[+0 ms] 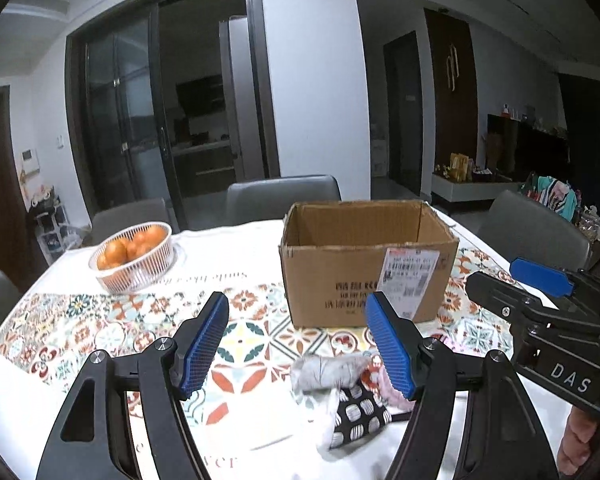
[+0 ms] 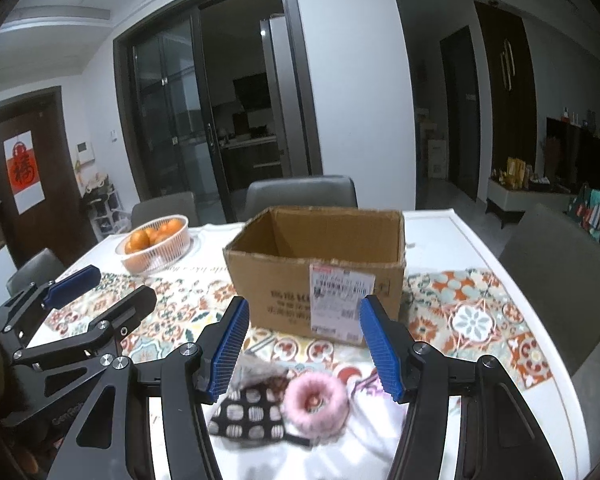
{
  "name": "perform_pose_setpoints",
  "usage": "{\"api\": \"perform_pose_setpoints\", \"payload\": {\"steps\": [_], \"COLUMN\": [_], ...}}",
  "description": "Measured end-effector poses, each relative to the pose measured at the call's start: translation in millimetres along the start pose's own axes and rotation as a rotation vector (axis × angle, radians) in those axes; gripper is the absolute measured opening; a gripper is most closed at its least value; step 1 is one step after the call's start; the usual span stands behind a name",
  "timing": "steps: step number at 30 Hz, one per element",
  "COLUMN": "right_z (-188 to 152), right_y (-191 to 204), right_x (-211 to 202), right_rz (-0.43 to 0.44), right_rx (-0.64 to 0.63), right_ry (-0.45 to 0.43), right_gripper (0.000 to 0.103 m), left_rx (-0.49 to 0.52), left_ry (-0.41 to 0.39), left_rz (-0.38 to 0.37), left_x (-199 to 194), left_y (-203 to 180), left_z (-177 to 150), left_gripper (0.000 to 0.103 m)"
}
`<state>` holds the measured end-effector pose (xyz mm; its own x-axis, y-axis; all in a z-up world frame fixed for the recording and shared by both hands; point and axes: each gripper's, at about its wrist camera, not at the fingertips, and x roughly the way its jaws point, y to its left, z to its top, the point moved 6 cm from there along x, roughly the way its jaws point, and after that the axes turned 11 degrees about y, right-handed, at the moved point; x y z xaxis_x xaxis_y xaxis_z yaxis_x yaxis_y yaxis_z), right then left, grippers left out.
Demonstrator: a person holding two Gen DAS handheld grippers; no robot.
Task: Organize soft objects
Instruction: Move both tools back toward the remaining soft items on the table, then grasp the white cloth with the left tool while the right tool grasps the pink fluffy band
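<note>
Both tongs (image 1: 296, 344) (image 2: 302, 350) gape — soft pile (image 2: 276, 404) beneath; untouched.

Matt cardboard box (image 2: 316, 280) with a glossy paper label (image 2: 340, 304) — fluffy pink ring (image 2: 315, 400), patterned cloth (image 2: 252, 412).

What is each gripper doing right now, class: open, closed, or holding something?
Left gripper: open, holding nothing; the soft items lie on the table below it.
Right gripper: open, holding nothing; the pink fluffy ring lies untouched between its fingers.
</note>
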<state>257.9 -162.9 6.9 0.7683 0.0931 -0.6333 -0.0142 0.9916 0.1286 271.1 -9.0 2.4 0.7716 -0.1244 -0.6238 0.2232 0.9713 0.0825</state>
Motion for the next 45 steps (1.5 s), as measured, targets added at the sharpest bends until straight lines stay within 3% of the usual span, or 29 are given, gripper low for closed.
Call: {"api": "perform_pose_setpoints", "payload": {"steps": [18, 27, 40, 45], "right_z": [-60, -80, -96, -100], "right_y": [-2, 0, -6, -8], "right_x": [39, 66, 101, 112], "right_rz": [-0.004, 0.015, 0.003, 0.005], "right_rx": [0.024, 0.025, 0.03, 0.038], "right_ry": [0.179, 0.268, 0.36, 0.386], "right_gripper": [0.059, 0.059, 0.059, 0.059], "left_rx": [-0.014, -0.015, -0.016, -0.032], "left_ry": [0.181, 0.257, 0.339, 0.361], "left_rz": [-0.046, -0.114, -0.179, -0.204], "left_x": [42, 63, 97, 109], "left_y": [-5, -7, -14, -15], "left_z": [-63, -89, -109, -112], "left_gripper": [0.07, 0.07, 0.069, 0.063]}}
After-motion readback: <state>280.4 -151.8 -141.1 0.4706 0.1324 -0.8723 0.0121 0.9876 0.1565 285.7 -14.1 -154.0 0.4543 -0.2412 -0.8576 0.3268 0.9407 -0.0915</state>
